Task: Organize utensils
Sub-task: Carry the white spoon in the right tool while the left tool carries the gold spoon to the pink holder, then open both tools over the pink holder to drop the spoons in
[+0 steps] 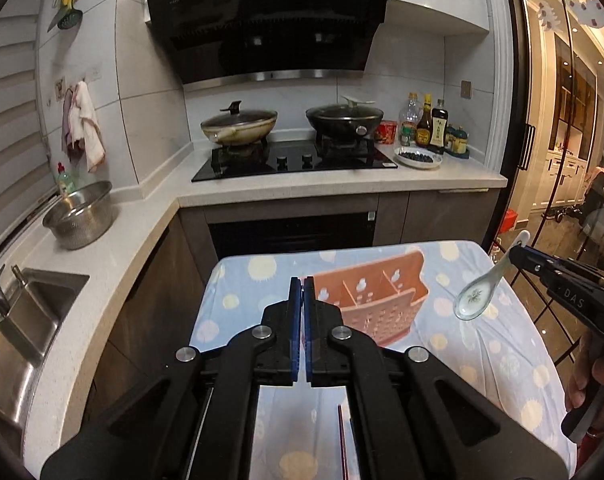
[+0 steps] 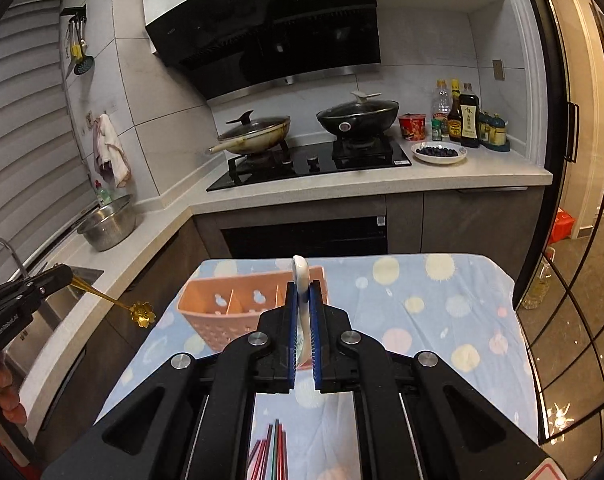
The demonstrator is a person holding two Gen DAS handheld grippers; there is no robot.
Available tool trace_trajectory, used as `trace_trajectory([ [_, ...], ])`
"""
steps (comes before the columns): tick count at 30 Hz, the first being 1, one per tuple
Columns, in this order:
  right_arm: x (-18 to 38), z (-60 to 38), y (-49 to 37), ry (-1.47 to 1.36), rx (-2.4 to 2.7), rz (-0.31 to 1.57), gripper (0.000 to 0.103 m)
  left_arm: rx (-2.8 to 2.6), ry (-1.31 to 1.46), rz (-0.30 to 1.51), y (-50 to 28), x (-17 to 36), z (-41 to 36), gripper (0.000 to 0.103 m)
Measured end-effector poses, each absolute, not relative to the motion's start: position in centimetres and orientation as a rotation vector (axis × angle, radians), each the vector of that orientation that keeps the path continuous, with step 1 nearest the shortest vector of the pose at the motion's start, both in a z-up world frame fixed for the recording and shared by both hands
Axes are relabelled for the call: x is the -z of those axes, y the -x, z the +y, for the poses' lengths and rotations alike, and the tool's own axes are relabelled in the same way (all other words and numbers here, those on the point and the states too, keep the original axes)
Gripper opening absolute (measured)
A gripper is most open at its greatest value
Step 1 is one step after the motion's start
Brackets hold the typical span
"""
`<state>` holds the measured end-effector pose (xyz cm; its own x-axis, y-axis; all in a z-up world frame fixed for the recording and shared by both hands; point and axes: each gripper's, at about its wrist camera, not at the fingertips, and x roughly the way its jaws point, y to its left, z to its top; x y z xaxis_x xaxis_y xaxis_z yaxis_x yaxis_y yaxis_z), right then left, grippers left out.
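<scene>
An orange utensil holder (image 1: 382,300) (image 2: 221,312) with dividers lies on the table's blue dotted cloth (image 1: 502,360) (image 2: 422,300). My right gripper (image 2: 302,286) (image 1: 516,250) is shut on the handle of a white ceramic spoon (image 1: 476,296) (image 2: 300,276), held in the air to the right of the holder, bowl hanging down. My left gripper (image 1: 302,280) (image 2: 67,274) is shut on the thin handle of a gold flower-shaped spoon (image 2: 141,314), raised left of the table; its own view hides that spoon. Coloured chopsticks (image 2: 271,452) (image 1: 344,440) lie on the cloth below both grippers.
Behind the table runs a counter with a hob (image 1: 293,160), two lidded woks (image 1: 239,122) (image 1: 344,118), sauce bottles (image 1: 426,124) and a plate of dark berries (image 1: 418,158). A steel colander (image 1: 79,216) and sink (image 1: 25,320) stand left. Glass doors (image 1: 562,160) close the right side.
</scene>
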<state>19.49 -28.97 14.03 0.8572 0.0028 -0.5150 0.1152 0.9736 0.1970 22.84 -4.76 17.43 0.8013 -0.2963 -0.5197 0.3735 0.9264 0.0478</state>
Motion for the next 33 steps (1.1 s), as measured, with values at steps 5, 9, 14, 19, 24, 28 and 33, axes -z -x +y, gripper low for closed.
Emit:
trace_trajectory([
  [5,-14.8,-29.4,-23.7,-0.210,0.080,0.547,0.006,0.366,-0.155,0.533,-26.3,-18.8,-6.9,0.001],
  [9,-13.8,-29.4,-26.5,-0.184,0.096,0.580,0.006,0.367,-0.168,0.594,-28.9,-17.4,-8.4,0.001],
  [14,-11.8,-29.1,-29.1,-0.163,0.103,0.642,0.006,0.372,-0.174,0.668,-31.3,-14.8,-9.6,0.001],
  [19,-9.2,-29.0,-30.7,-0.156,0.101,0.704,0.006,0.357,-0.187,0.718,-33.2,-12.4,-10.3,0.001],
  [24,-7.3,-28.7,-31.2,-0.146,0.087,0.743,0.006,0.348,-0.189,0.757,-34.4,-10.7,-10.6,0.001],
  [28,-6.8,-28.4,-31.1,-0.133,0.090,0.742,0.009,0.333,-0.188,0.774,-35.1,-9.9,-10.7,0.004],
  [33,-6.9,-28.5,-30.7,-0.144,0.089,0.731,0.009,0.296,-0.193,0.773,-35.5,-9.6,-10.6,0.027],
])
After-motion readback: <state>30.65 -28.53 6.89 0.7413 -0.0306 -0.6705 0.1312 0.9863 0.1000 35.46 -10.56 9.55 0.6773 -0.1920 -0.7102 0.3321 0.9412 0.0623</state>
